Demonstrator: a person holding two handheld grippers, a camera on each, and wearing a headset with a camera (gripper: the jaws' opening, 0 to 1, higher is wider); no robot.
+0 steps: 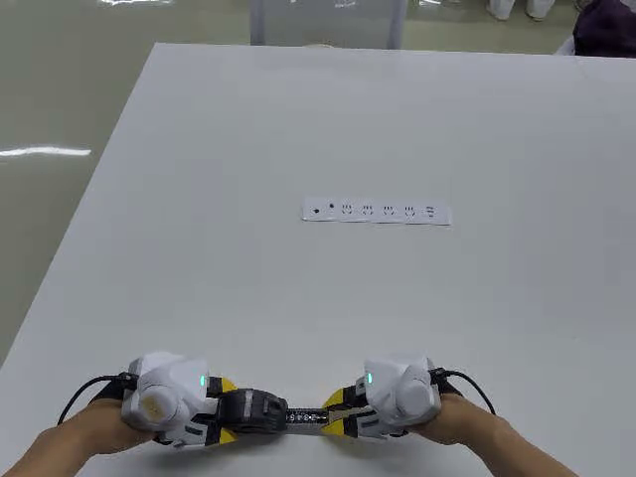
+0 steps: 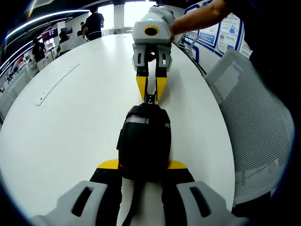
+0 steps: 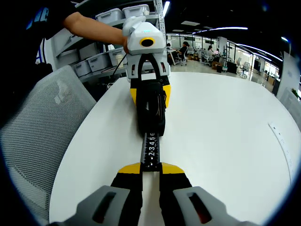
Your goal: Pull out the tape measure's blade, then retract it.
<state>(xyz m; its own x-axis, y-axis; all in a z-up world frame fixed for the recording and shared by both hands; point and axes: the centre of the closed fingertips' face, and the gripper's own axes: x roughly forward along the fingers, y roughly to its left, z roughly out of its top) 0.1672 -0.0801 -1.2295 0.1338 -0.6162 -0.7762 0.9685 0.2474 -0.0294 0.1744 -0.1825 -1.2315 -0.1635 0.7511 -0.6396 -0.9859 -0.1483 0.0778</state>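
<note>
Progress is early: my left gripper point(image 2: 143, 165) clamps the tape measure point(image 2: 143, 141) at the near edge of the worktop point(image 1: 298, 298), my right gripper point(image 3: 151, 169) pinches the blade point(image 3: 151, 149), drawn out only slightly; retraction remains.

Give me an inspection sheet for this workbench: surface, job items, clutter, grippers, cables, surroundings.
Surface: white table, glossy.
Job's things: black tape measure at the near edge; blade out a short way, with its numbers showing.
Clutter: white power strip mid-table.
Grippers: left gripper shut on the tape measure; right gripper shut on the blade.
Cables: black cable trailing from each gripper.
Surroundings: mesh chair, storage bins.
</note>
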